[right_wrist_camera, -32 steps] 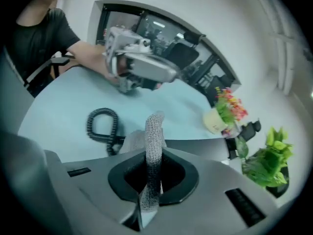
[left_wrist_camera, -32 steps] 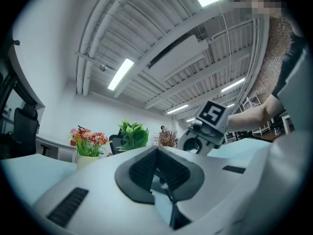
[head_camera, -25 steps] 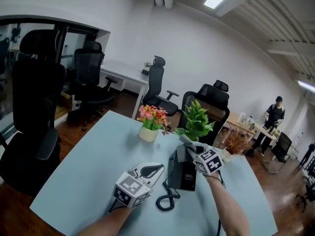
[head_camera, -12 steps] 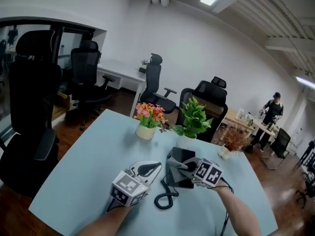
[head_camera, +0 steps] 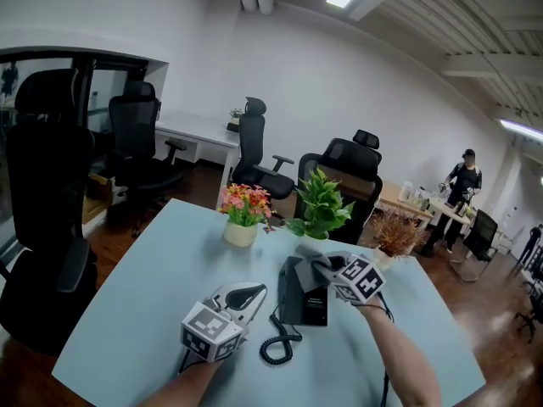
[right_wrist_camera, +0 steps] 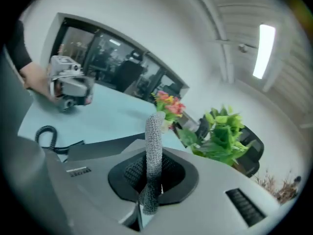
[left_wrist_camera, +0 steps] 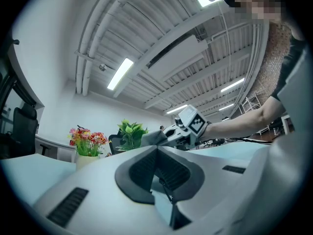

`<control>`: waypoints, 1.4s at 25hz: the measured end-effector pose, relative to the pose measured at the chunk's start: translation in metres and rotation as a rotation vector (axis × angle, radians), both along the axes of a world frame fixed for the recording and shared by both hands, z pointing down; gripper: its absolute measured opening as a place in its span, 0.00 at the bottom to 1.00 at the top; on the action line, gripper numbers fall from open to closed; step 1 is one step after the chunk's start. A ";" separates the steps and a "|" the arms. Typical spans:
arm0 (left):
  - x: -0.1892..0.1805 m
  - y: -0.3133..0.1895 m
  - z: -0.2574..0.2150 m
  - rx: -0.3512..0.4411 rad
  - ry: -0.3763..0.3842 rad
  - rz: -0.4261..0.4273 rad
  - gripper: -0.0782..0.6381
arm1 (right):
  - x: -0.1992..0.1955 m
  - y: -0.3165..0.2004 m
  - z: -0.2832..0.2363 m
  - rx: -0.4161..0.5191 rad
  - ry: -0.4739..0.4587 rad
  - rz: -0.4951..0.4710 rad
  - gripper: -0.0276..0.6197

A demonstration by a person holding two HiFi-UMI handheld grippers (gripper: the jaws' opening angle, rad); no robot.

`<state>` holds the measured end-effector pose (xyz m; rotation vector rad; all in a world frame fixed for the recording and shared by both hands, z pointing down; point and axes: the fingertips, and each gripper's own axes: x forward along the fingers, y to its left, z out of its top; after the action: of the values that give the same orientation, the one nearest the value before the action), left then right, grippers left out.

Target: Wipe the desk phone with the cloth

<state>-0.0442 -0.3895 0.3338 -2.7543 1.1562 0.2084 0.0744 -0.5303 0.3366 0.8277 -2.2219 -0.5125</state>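
Your right tongs (head_camera: 333, 268) are clamped on the grey cloth (head_camera: 316, 264); in the right gripper view the fabric runs as a narrow, knitted strip pinched between the two pads and sticks out past their tips. You hold it at the far end of the dark desk phone (head_camera: 304, 297), which lies flat on the pale blue table (head_camera: 144, 299), and the cloth hangs over that end; whether it presses on the phone cannot be told. The phone's coiled cord (head_camera: 276, 347) curls on the table at its near left corner. Your left tongs (head_camera: 249, 295) are low over the table just left of the phone, apart from it, with the jaws together and nothing between them. Beyond the phone stand a pot of pink and orange flowers (head_camera: 241, 216) and a leafy green plant (head_camera: 320, 203).
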 end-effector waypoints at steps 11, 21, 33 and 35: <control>0.006 -0.001 -0.003 0.003 0.003 -0.001 0.13 | -0.003 -0.016 0.026 -0.032 0.089 0.015 0.04; 0.007 -0.005 0.001 0.000 -0.001 -0.005 0.13 | 0.005 0.131 0.102 -0.282 0.417 -0.319 0.04; 0.011 -0.003 -0.002 -0.001 0.000 -0.001 0.13 | 0.016 -0.036 -0.006 -0.018 -0.047 0.071 0.04; 0.011 -0.004 0.001 -0.001 0.002 -0.002 0.13 | 0.010 -0.043 0.006 -0.033 -0.008 0.073 0.04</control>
<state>-0.0335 -0.3937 0.3347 -2.7546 1.1593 0.2100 0.0849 -0.5731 0.3429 0.8911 -2.1932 -0.4366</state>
